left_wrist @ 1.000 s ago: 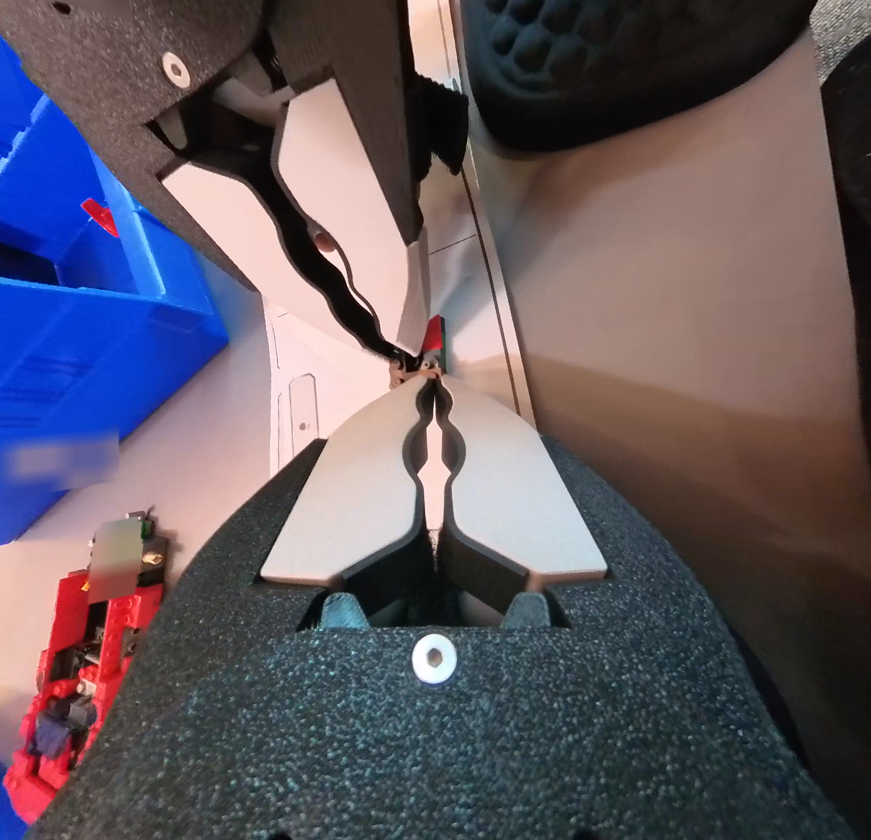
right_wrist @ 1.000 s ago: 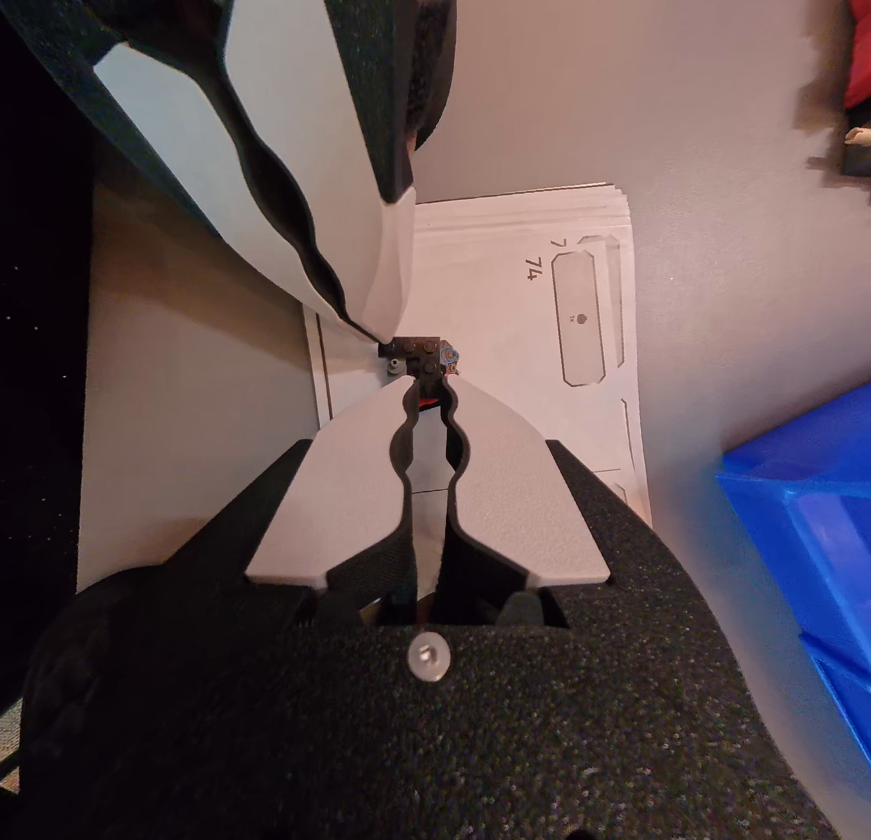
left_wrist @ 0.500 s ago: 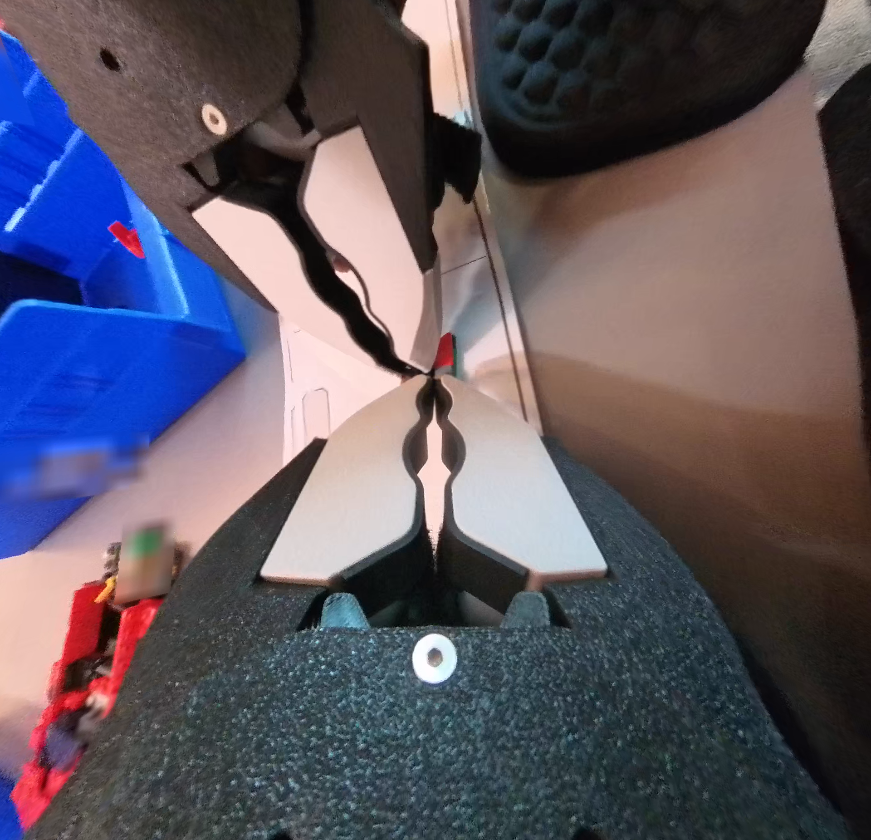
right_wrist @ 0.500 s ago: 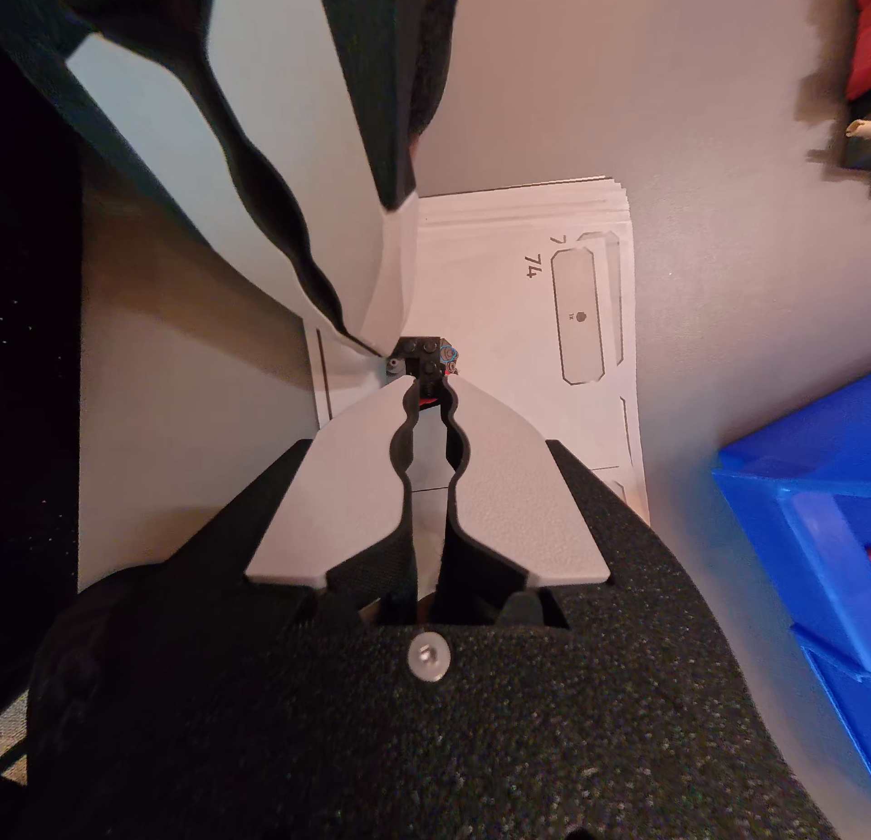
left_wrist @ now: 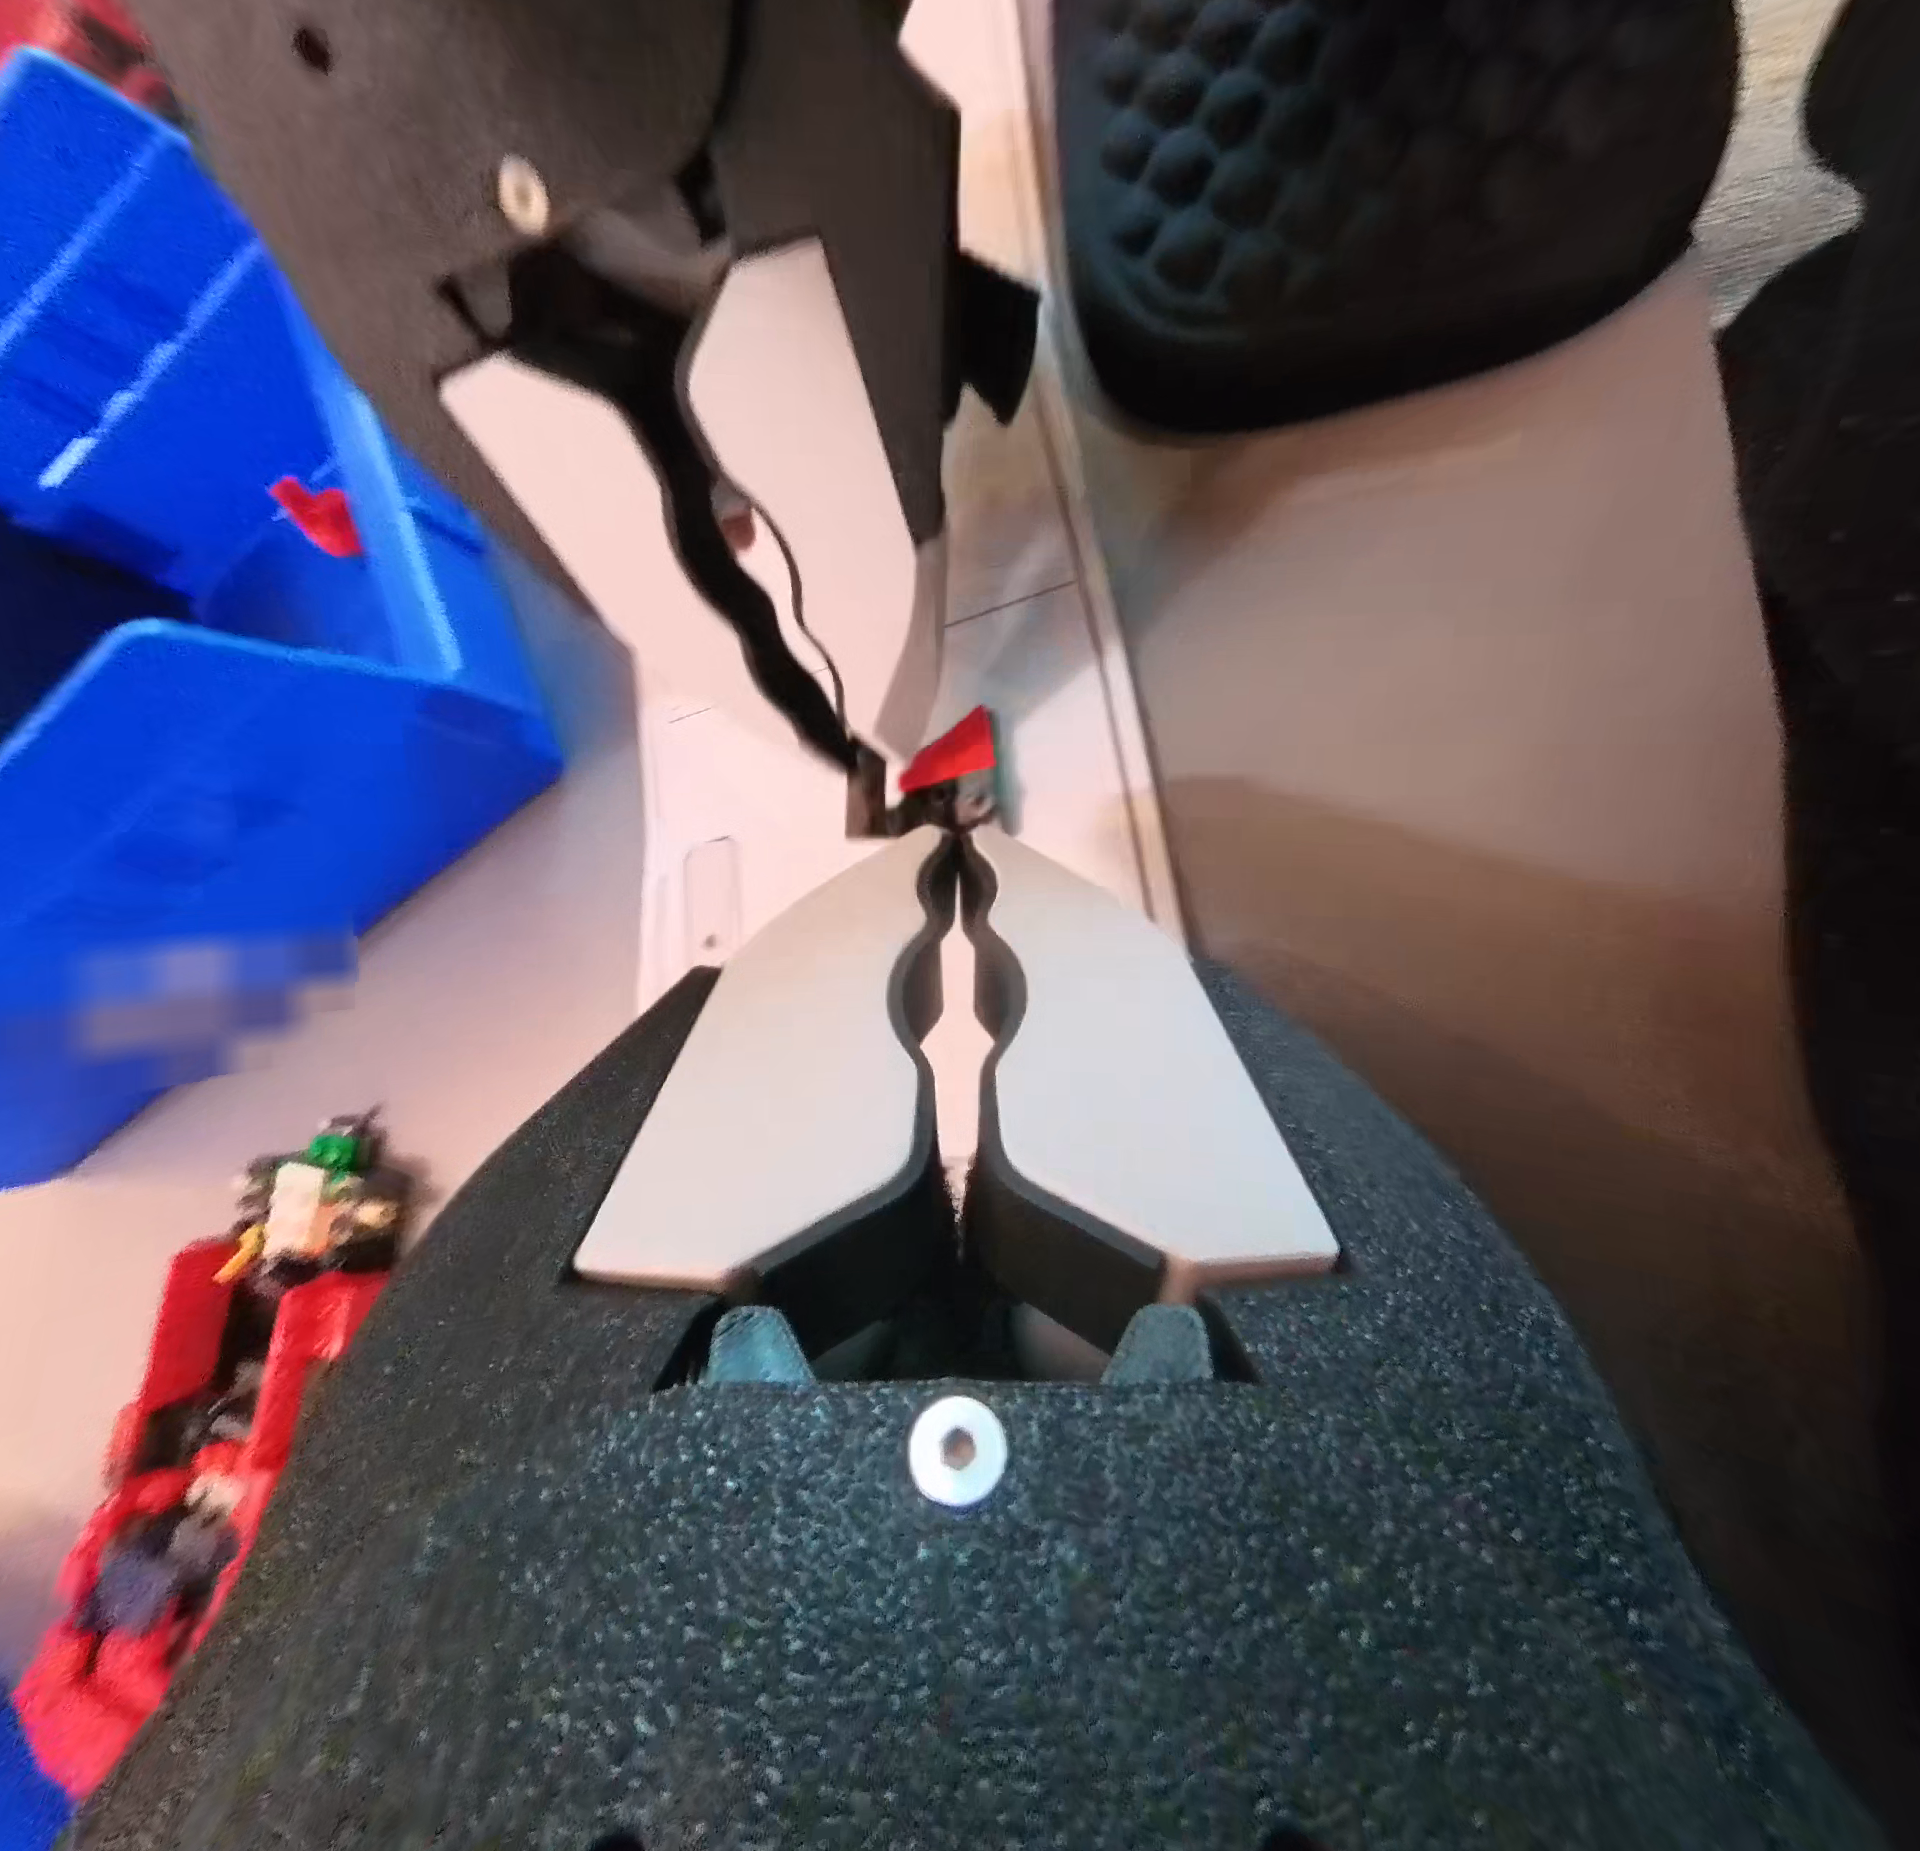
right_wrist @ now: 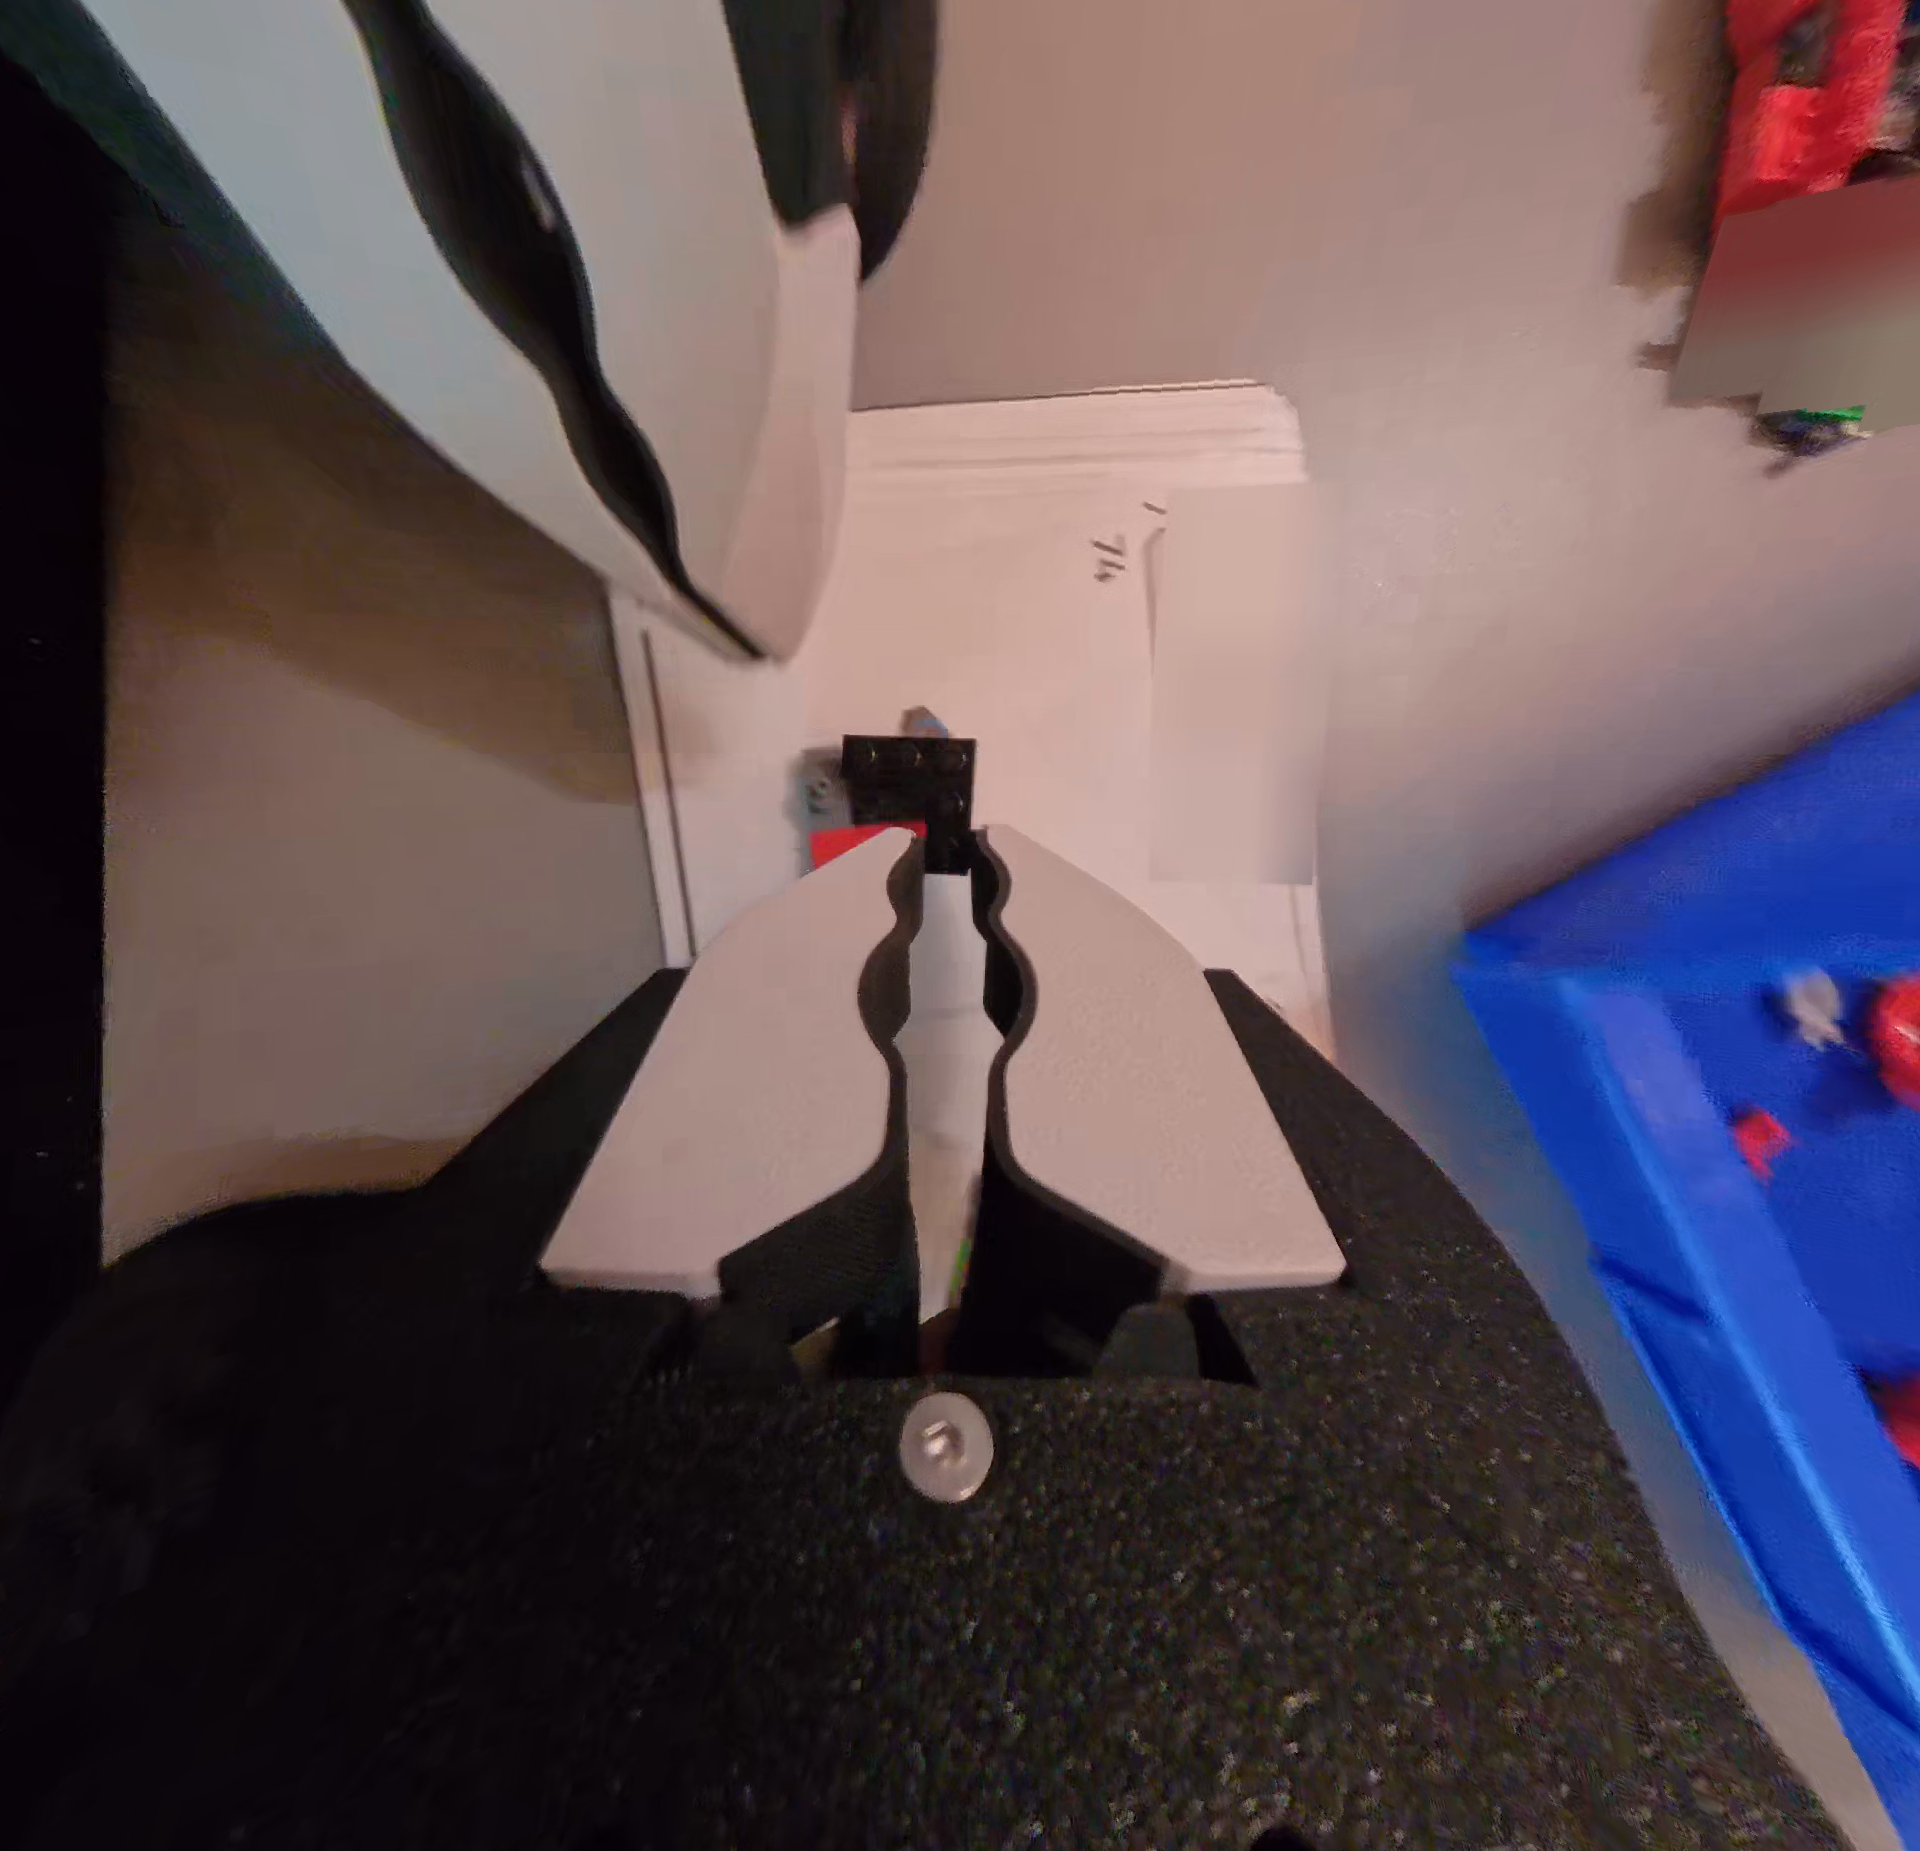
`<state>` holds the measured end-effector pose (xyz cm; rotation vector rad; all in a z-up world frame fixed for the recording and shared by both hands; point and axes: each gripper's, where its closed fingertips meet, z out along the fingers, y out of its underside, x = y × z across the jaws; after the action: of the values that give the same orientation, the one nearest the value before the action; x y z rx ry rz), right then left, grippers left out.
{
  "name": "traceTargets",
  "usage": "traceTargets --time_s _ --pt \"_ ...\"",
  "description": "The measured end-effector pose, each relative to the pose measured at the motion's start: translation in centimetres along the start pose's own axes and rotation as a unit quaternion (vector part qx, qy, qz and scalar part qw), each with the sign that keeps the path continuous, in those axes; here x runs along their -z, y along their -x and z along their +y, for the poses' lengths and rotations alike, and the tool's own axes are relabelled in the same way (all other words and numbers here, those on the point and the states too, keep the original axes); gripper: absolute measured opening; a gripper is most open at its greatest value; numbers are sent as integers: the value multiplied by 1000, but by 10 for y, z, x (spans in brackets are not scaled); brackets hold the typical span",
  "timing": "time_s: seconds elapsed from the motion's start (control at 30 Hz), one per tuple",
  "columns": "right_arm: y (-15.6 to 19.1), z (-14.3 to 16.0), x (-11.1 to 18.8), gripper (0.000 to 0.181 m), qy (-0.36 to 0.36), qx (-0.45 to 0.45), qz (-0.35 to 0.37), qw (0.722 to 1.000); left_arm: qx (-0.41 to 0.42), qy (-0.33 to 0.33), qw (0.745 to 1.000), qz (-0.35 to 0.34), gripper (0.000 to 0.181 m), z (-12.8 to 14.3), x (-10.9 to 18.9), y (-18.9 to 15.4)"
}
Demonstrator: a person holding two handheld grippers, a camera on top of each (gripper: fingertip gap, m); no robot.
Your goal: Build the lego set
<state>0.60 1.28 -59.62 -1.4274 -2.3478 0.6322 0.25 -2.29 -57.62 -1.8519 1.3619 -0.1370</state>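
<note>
The lego sub-assembly (right_wrist: 914,799), a small cluster of a black studded plate, a red slope and a grey bit, sits pinched at the tips of my right gripper (right_wrist: 943,851), held in the air above the white instruction booklet (right_wrist: 1070,596). That gripper's jaws are nearly closed, with only the black plate between the tips. In the left wrist view, the same cluster (left_wrist: 940,778) lies just past the tips of my left gripper (left_wrist: 954,851), whose jaws are drawn almost together; blur makes it hard to tell whether they grip anything, though they seem to hold nothing. Half a second ago the two grippers met tip to tip on this piece; now the left gripper (right_wrist: 758,648) has pulled back up and away, leaving a clear gap in the right wrist view. I judge the press-together step is finished and the piece stayed with the right side. The partly built red model (left_wrist: 197,1386) lies on the table (left_wrist: 520,970) to the left, beside the blue parts bins (left_wrist: 260,762), so the cluster likely goes there next.
</note>
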Motion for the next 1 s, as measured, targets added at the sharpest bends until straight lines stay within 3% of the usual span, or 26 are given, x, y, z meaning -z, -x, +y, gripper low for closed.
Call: traceTargets --time_s 0.03,0.23,0.37,0.67,1.0 --pt "-6 2 9 9 -5 -8 13 1000 1 0 1000 -16 0 2 3 6" --pt "-38 26 85 9 -43 -82 120 988 16 21 999 -32 0 18 1 12" --pt "-39 51 114 9 -28 -116 180 976 16 30 999 -19 0 19 -9 7" --pt "-7 75 87 9 -11 -152 146 977 25 34 999 -7 10 19 -17 3" --pt "10 73 70 9 -7 -149 96 984 24 36 999 5 16 21 -22 2"
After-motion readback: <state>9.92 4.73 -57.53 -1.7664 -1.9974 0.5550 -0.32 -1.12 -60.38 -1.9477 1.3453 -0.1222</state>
